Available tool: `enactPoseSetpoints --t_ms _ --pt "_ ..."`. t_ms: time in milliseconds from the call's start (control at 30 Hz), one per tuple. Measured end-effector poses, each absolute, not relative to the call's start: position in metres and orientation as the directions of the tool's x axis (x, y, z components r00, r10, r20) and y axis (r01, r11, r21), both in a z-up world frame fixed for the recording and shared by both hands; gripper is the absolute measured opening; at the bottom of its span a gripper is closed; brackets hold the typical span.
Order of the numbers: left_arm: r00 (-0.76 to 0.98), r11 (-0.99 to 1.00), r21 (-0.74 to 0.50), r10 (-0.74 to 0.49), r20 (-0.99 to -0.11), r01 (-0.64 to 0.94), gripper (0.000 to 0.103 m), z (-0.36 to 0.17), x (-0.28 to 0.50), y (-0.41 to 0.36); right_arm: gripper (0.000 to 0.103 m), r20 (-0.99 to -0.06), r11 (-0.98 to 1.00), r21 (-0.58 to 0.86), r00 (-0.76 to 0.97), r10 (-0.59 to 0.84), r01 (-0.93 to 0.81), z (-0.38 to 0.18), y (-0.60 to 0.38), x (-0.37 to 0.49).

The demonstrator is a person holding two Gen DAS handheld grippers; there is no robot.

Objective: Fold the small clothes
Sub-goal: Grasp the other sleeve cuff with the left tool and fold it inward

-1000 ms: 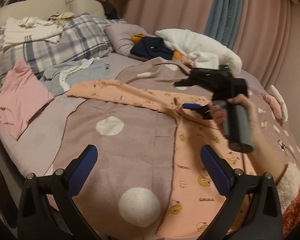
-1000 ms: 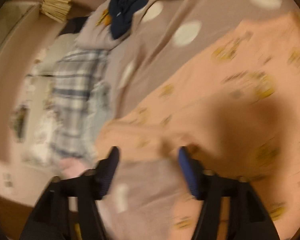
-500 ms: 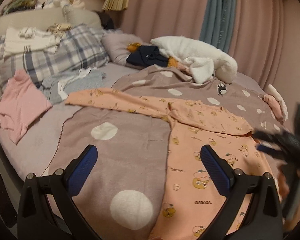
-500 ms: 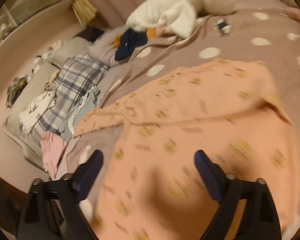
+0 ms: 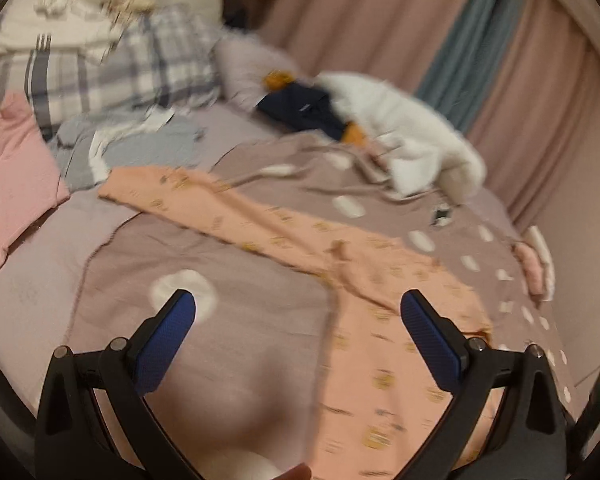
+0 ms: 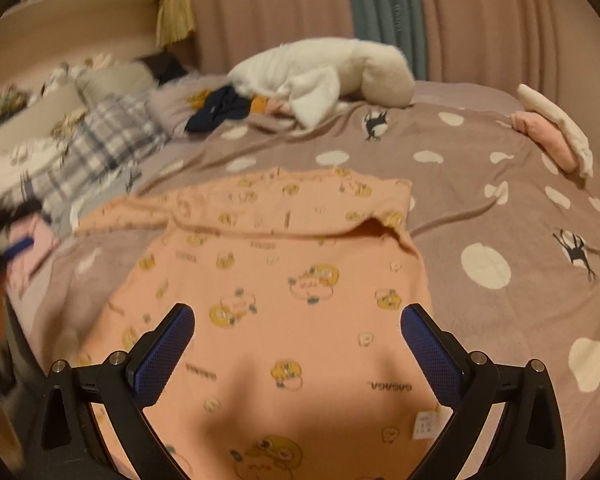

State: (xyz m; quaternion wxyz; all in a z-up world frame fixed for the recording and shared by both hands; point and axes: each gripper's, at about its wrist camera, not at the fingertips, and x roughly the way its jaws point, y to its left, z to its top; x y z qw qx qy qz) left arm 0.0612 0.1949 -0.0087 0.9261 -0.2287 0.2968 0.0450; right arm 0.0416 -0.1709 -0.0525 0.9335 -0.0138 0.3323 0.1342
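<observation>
An orange long-sleeved top with yellow cartoon prints (image 6: 284,280) lies flat on the mauve polka-dot blanket (image 6: 500,208). One sleeve stretches out to the left (image 5: 204,200); the other side is folded over the body. My left gripper (image 5: 298,332) is open and empty, above the blanket at the top's left edge. My right gripper (image 6: 298,344) is open and empty, hovering over the lower body of the top. The left gripper shows blurred at the far left of the right wrist view (image 6: 16,248).
A white plush toy (image 6: 328,76) and dark clothes (image 6: 220,112) lie at the back of the bed. A plaid pillow (image 5: 112,76), a grey garment (image 5: 132,148) and a pink garment (image 5: 12,176) lie to the left. Folded pink and white pieces (image 6: 552,140) sit at the right edge.
The right gripper let go of the top near the sleeve, opened and pulled back over the top's body. The left gripper moved forward and tilted toward the sleeve side; its view is blurred.
</observation>
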Motion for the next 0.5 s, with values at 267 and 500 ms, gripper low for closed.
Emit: enactPoseSetpoints --t_ms 267,500 --pt "0.816 0.664 -0.666 -0.144 -0.560 -0.340 0.102 -0.051 0.123 0.323 0.102 -0.681 0.966 0.002 0.707 0.191 -0.260 -0.081 -0.172 0.062" --pt "0.778 0.530 -0.734 -0.199 -0.595 -0.426 0.096 -0.115 0.155 0.378 0.102 -0.739 0.981 0.038 0.656 0.154 -0.188 -0.101 -0.170 0.092"
